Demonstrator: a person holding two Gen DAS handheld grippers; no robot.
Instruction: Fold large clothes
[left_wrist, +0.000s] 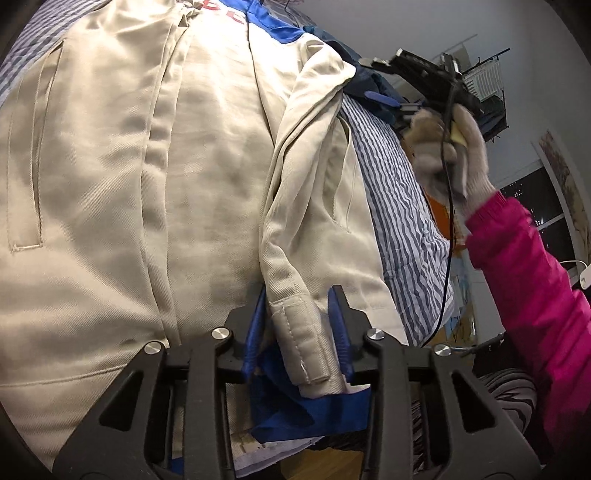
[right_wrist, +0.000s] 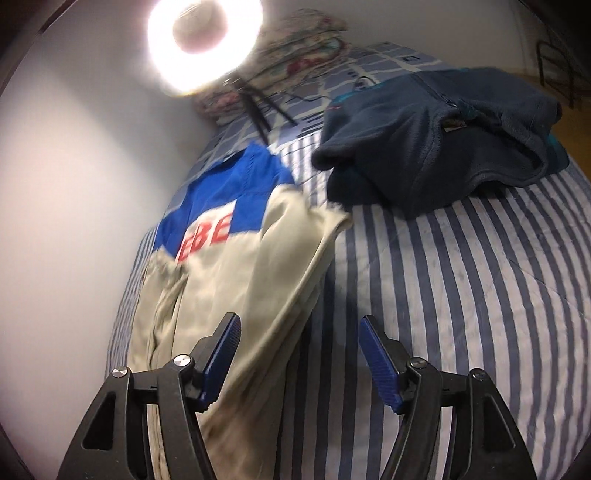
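Note:
A beige jacket with a blue yoke and red letters lies spread flat on the striped bedding. One sleeve is laid along its right side. The sleeve's cuff sits between the blue pads of my left gripper, which press on both its sides. In the right wrist view the jacket is blurred. My right gripper hangs open above the jacket's right edge, with nothing between its fingers. A gloved hand with a pink sleeve holds that gripper above the bed, at the right of the left wrist view.
A dark navy fleece lies bunched on the striped bedding at the far right. A bright ring light on a tripod stands at the bed's head beside a floral quilt. A white wall runs along the left.

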